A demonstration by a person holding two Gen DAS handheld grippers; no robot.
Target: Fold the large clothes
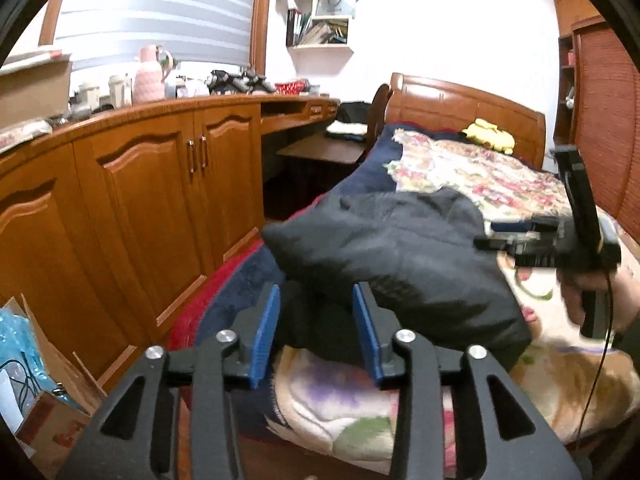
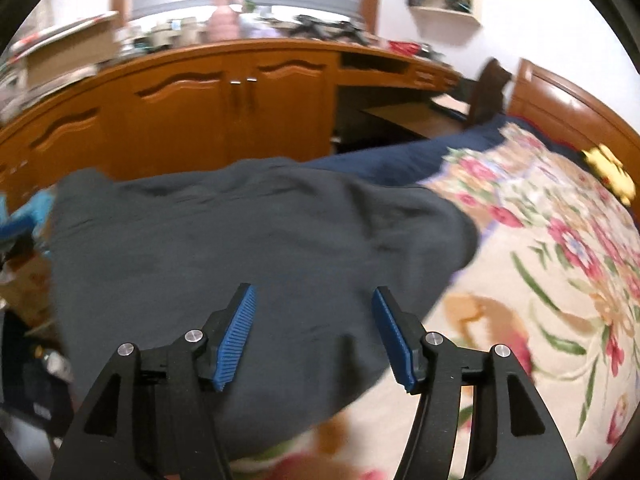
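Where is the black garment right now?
The black garment lies bunched on the floral blanket at the bed's cabinet-side edge, just ahead of both open grippers, left and right.

**Both tongs wide apart, nothing pinched**

Left tongs [image 1: 316,336] level, blue pads spread, gripping nothing. Right tongs [image 2: 314,334] gape wider, pointing forward and down. Seen from the left wrist, the right hand [image 1: 592,292] wraps its tool's handle, off to the right.
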